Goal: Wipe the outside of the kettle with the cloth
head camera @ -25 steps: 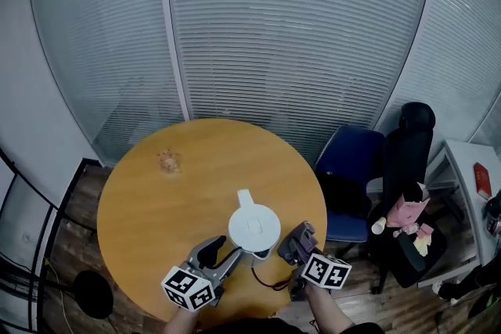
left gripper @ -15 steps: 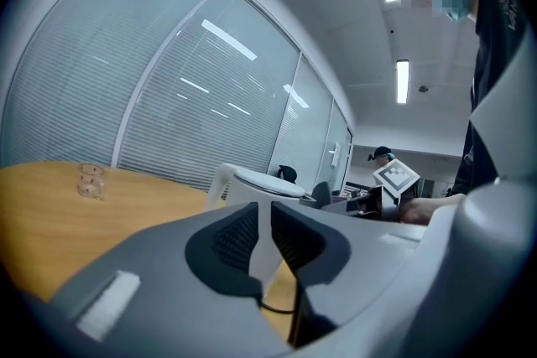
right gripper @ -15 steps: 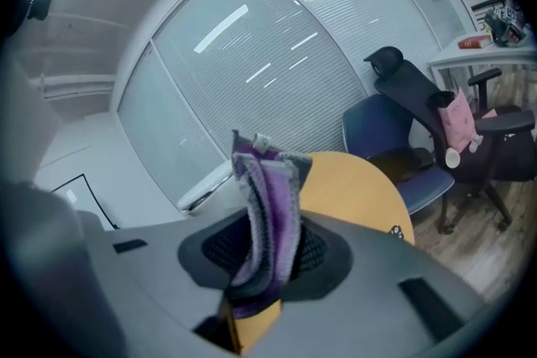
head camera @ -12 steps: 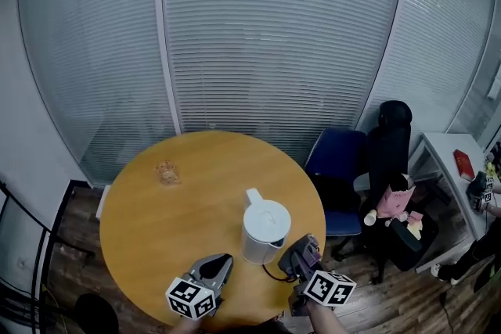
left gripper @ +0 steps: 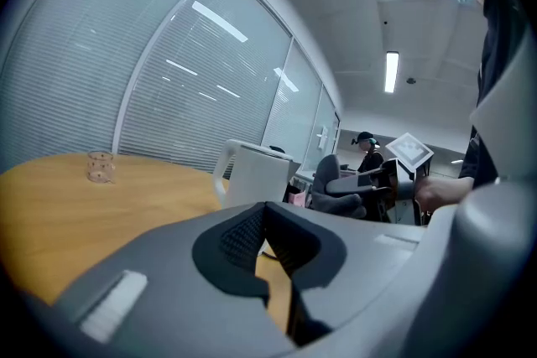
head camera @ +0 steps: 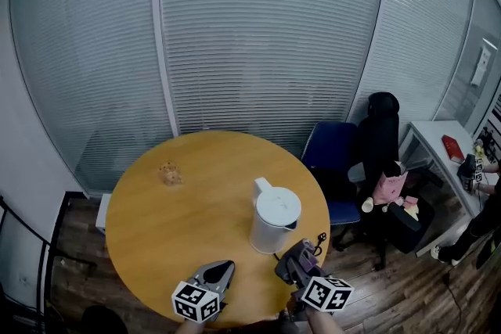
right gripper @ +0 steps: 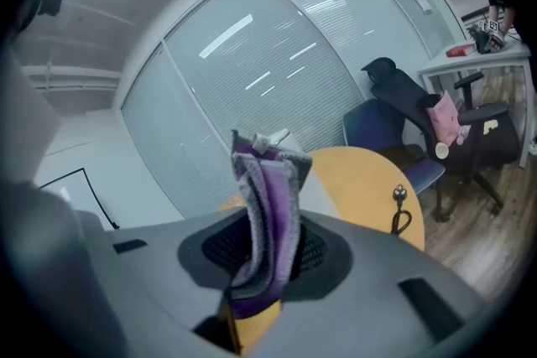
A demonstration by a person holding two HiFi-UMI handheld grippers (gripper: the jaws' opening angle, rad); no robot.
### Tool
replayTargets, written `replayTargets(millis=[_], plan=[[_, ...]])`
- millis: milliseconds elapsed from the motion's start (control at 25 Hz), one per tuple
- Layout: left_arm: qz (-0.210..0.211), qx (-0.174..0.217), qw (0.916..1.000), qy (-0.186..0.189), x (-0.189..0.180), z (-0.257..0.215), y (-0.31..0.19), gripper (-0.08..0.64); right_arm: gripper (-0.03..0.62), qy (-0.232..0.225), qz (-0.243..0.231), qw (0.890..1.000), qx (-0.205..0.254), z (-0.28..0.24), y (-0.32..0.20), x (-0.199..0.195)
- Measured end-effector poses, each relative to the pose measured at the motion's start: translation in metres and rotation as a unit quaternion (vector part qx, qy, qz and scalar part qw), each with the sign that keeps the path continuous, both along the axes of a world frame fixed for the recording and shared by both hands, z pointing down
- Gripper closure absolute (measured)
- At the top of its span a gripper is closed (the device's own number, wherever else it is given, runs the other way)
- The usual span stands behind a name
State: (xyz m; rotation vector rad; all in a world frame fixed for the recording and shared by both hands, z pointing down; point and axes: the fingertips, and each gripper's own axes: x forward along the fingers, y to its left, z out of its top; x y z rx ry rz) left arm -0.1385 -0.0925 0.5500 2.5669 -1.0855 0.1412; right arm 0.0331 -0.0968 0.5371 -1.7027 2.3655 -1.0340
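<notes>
White plastic kettle [head camera: 275, 221] upright on the round wooden tabletop [head camera: 156, 223], toward its right edge, spout turned to the far left. Black cord with plug [head camera: 319, 237] lying just right of the kettle, close to the tabletop's right edge. Small clear glass item [head camera: 167, 172] well apart, near the far left edge.

Left gripper [head camera: 220, 271] over the near edge of the tabletop, to the near left of the kettle and apart from it. Jaws pressed together, nothing between them.

Right gripper [head camera: 294, 259] over the near edge as well, to the near right of the kettle. Jaws clamped on a folded purple and grey cloth [right gripper: 268, 214], its free end sticking up past the fingertips. In the right gripper view, cloth in front of the kettle and covering most of it. Impossible to tell whether cloth and kettle touch.

Blue chair [head camera: 333, 156] and black office chair [head camera: 381, 137] on the floor beyond the tabletop's right edge.
</notes>
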Motion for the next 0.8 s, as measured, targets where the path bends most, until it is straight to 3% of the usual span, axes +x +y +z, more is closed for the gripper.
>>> replayTargets(millis=[440,800], plan=[[-0.001,-0.007,1.0,-0.001,-0.037,0.015,0.033,0.55,0.497,0.009,-0.016,1.0,-0.011,0.014,0.036,-0.041],[-0.005,-0.011,0.9999,-0.007,-0.045,0.024,0.039,0.55,0.497,0.017,-0.018,1.0,-0.012,0.02,0.044,-0.05]])
